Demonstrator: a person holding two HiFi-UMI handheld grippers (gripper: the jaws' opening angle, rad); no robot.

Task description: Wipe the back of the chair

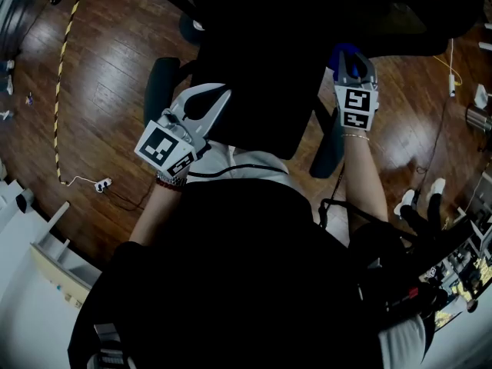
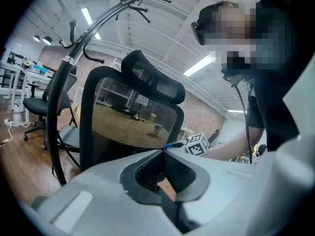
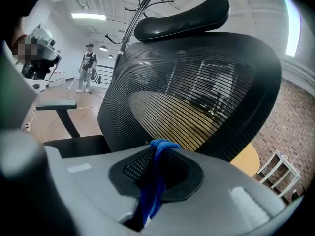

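Right gripper [image 3: 158, 146], jaws pinching a blue cloth [image 3: 151, 193], should press it flat against the black mesh chair back [image 3: 197, 97] (left gripper [image 2: 163, 152] pressed together, empty).

No writing can be read

The only printed signs are black-and-white square patterns, not letters or numbers. One set stands on the marker cube [image 1: 164, 147] of the left hand-held gripper [image 1: 221, 98], the other on the marker cube [image 1: 356, 108] of the right hand-held gripper [image 1: 351, 58]. Small things at the lower right edge of the head view are too blurred to read.
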